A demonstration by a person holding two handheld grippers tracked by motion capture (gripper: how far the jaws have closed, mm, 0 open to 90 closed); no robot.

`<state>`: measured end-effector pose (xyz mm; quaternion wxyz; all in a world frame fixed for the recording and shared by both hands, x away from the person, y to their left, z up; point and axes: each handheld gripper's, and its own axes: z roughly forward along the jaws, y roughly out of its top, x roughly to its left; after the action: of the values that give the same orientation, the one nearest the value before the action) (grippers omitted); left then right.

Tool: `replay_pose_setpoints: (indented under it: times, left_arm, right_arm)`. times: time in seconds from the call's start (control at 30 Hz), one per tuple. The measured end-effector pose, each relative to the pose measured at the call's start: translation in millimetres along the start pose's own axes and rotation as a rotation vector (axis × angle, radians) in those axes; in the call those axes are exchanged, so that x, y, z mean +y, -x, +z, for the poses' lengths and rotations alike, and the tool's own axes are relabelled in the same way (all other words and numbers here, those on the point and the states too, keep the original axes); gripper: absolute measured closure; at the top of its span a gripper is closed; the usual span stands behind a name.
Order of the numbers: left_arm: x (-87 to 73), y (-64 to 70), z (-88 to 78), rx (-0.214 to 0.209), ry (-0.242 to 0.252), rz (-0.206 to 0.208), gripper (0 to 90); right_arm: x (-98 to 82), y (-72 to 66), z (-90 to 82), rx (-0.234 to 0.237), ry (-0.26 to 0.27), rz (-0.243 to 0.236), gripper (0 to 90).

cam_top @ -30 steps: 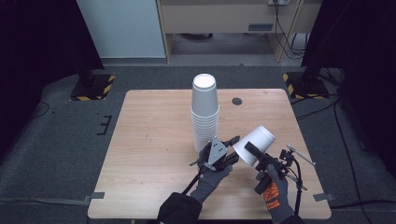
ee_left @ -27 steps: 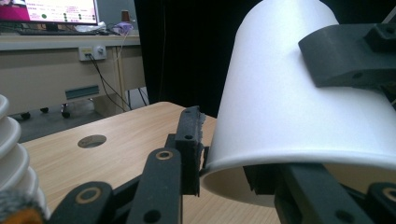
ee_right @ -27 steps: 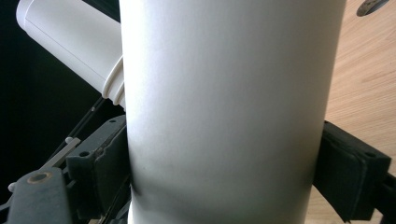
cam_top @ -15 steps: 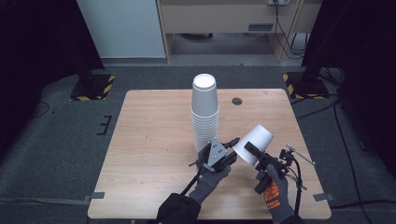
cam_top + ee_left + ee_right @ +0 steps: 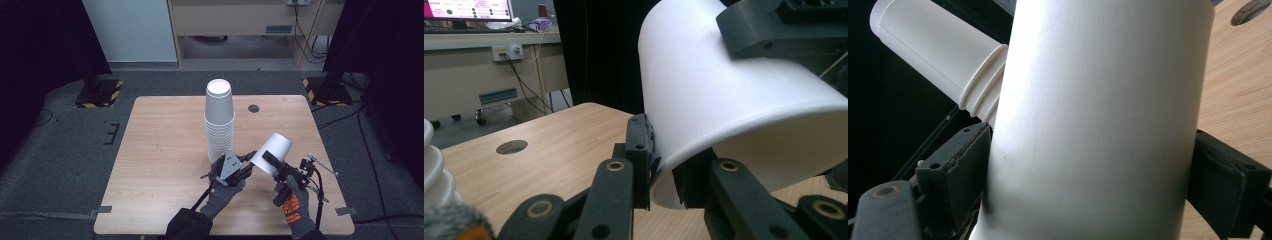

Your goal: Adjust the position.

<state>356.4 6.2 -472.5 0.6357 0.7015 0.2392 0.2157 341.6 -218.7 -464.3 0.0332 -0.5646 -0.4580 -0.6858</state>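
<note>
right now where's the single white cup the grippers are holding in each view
High view: the white cup is tilted, right of the cup stack, between the left gripper and right gripper.
Left gripper view: the cup is upper right, its rim pinched by the jaws.
Right gripper view: the cup spans the centre.
Shared landmark: the cup stack.

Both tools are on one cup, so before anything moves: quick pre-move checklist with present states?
1. Right tool grips the white cup across its body: ok, pads press both sides.
2. Left tool pinches the cup's rim: ok; its jaws have just been closing, the rim wall between them.
3. Cup clear of the table: ok, held tilted above the wood.
4. Cup stack upright and apart from the held cup: ok.
5. One cup held or several nested: cannot tell.
6. Cup wall undented at the pads: ok as far as visible.
</note>
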Motion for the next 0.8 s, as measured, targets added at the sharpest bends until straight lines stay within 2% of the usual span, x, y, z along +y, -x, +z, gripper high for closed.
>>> replay_pose_setpoints:
  times: [0.57, 0.8]
  left_arm:
    - [-1.6, -0.6, -7.6, -0.038, -0.020, 0.005, 80.6]
    - [-2.6, -2.0, -5.1, -0.018, 0.001, -0.009, 77.2]
  right_arm:
    - [4.2, 2.0, 0.9, 0.005, -0.010, -0.011, 10.0]
    - [-0.5, 1.4, 2.6, -0.004, -0.019, -0.020, 11.4]
